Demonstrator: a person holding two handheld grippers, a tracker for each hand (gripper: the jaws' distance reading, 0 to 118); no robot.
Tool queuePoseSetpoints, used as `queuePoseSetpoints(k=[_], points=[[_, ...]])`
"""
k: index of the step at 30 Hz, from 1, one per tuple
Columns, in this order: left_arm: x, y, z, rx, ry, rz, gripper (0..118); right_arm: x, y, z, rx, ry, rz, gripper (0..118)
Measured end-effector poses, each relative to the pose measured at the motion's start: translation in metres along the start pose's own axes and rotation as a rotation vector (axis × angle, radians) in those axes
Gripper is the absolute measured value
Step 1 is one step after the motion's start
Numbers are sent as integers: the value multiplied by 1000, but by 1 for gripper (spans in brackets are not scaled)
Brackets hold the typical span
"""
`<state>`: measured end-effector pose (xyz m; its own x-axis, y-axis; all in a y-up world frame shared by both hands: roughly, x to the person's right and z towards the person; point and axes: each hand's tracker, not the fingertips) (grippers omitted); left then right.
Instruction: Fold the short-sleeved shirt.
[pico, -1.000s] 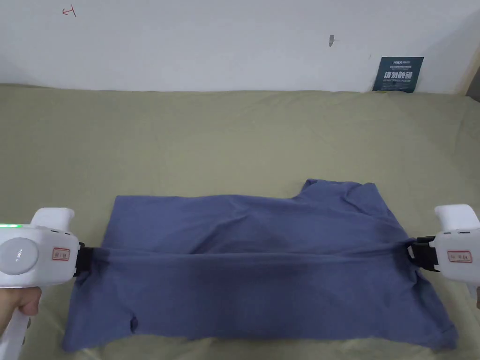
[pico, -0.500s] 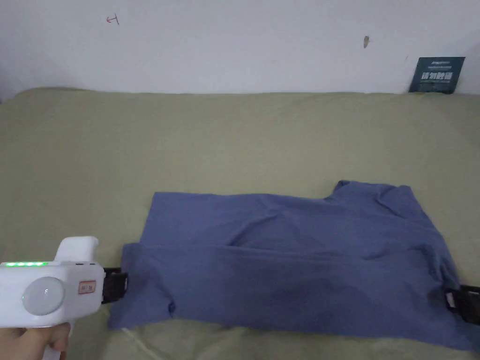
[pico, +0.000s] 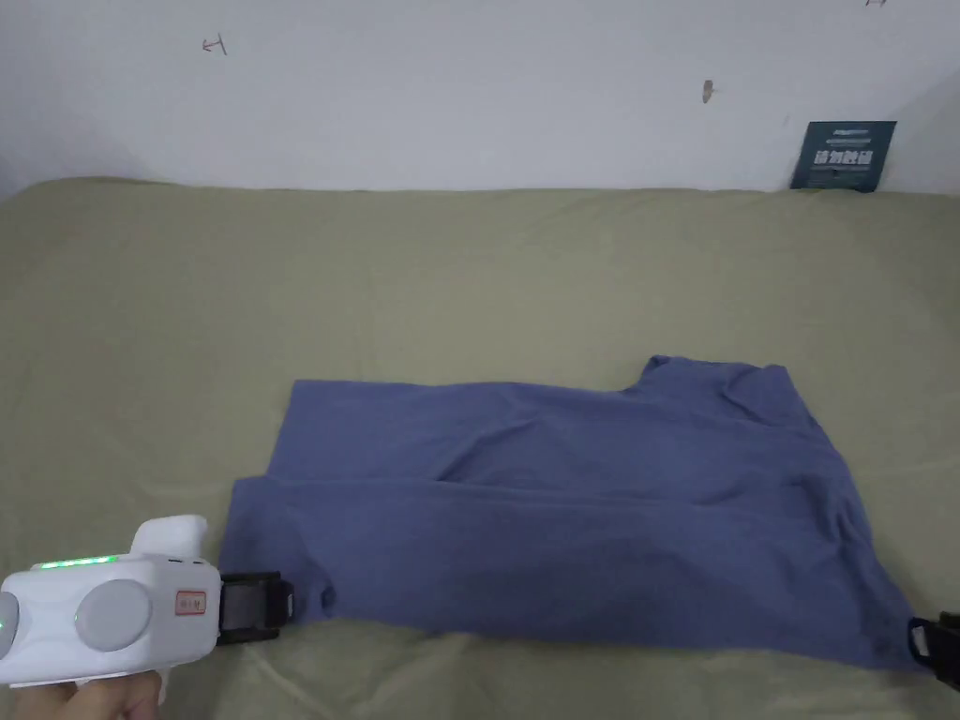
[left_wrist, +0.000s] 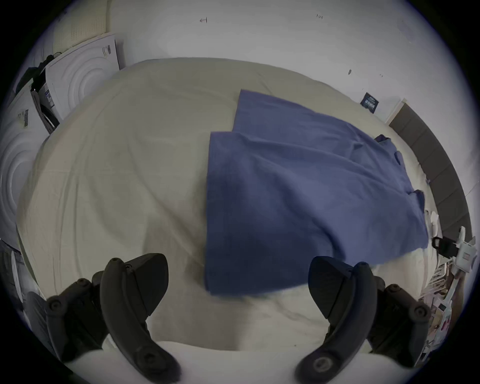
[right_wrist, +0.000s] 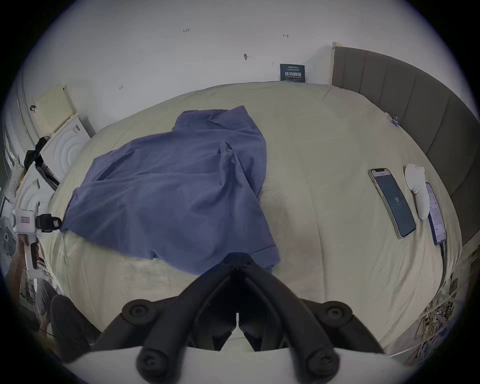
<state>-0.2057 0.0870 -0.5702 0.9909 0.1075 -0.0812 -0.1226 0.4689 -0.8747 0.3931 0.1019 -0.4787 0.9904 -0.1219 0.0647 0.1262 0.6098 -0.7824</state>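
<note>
Bed (pico: 469, 281), olive-green sheet, spans the head view and meets a white wall (pico: 469, 84) at the back. A dark sign (pico: 842, 157) leans on the wall at the far right corner.

Blue short-sleeved shirt (pico: 562, 506) lies flat on the near half of the bed, lengthwise left to right, its near long side folded over onto the body so a fold edge runs across the middle. Sleeve end at the right, hem end at the left.

Left gripper (left_wrist: 237, 293): jaws spread wide, nothing between them. Sits just off the near-left corner of the shirt; the cloth edge lies ahead of the jaws in the left gripper view, apart from both fingers. White housing with a green light strip (pico: 80, 562), held in a hand (pico: 84, 698).

Right gripper (right_wrist: 237, 262): jaws drawn together, tips at the shirt's near-right corner. Cannot tell whether cloth is pinched between them.

Two phones (right_wrist: 392, 202) and a white handheld device (right_wrist: 418, 192) lie on the sheet well to the right of the shirt, near a grey padded headboard (right_wrist: 415, 104).
</note>
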Motion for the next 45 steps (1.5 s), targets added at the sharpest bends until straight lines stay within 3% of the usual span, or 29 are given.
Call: queuePoseSetpoints(k=[1, 4, 5, 6, 7, 8, 9, 10, 13, 16, 17, 18, 19, 21, 23, 28, 38, 39, 40, 41, 42, 43, 45], points=[[5, -6, -8, -2, 18, -11, 95, 1, 0, -1, -3, 1, 1, 2], [12, -6, -7, 21, 144, -97, 27, 1, 0, -3, -21, 4, 5, 2], [11, -5, -3, 22, 82, -121, 3, 3, 0, -3, -30, 14, 6, 2], [10, -4, 0, 4, 3, -113, 3, 4, 0, -2, -24, 11, 9, 7], [12, -2, 4, 12, 34, -90, 3, 4, 1, -2, -20, 2, 10, 29], [14, 0, 5, 16, 41, -99, 3, 6, 3, -2, -19, -6, 2, 67], [12, -1, 6, 20, 24, -109, 3, 8, 6, -4, -26, 5, -27, 96], [13, -1, 7, 22, 25, -107, 3, 8, 9, -7, -50, 31, -58, 99], [12, 1, 7, 26, 27, -106, 3, 2, 16, -19, -46, 68, -66, 99], [8, 2, 5, 18, 19, -86, 3, 3, 18, -42, -138, -7, -19, 97], [7, 2, 5, 14, 22, -84, 3, 6, 16, -43, -129, 29, -36, 87], [6, 2, 5, 9, 20, -82, 3, 6, 15, -43, -133, 32, -35, 30], [6, 2, 5, 5, 17, -81, 3, 6, 10, -39, -111, 31, -36, 8], [7, 1, 9, -3, 19, -103, 3, 3, 7, -30, -131, 71, -19, 8], [6, 0, 16, 6, 28, -116, 3, 12, 5, -20, -100, 36, 7, 8], [-3, -13, 49, 26, 14, -105, 3, 22, -8, 29, -55, 52, -43, 8], [-36, -109, 114, 7, -10, -109, 3, 18, -89, 99, -64, 73, -26, 8], [-39, -114, 114, 8, -30, -103, 4, 18, -92, 99, -68, 75, -32, 13], [-42, -118, 115, 9, -55, -87, 16, 18, -96, 96, -77, 76, -52, 32], [-45, -118, 113, 35, -74, -64, 46, 17, -98, 94, -80, 74, -58, 64], [-45, -119, 113, 51, -75, -58, 101, 13, -98, 93, -86, 65, -55, 96], [-45, -119, 112, 49, -62, -69, 118, 9, -97, 92, -95, 45, -41, 101], [-43, -115, 113, 33, -56, -71, 118, 7, -91, 100, -73, 46, -17, 101]])
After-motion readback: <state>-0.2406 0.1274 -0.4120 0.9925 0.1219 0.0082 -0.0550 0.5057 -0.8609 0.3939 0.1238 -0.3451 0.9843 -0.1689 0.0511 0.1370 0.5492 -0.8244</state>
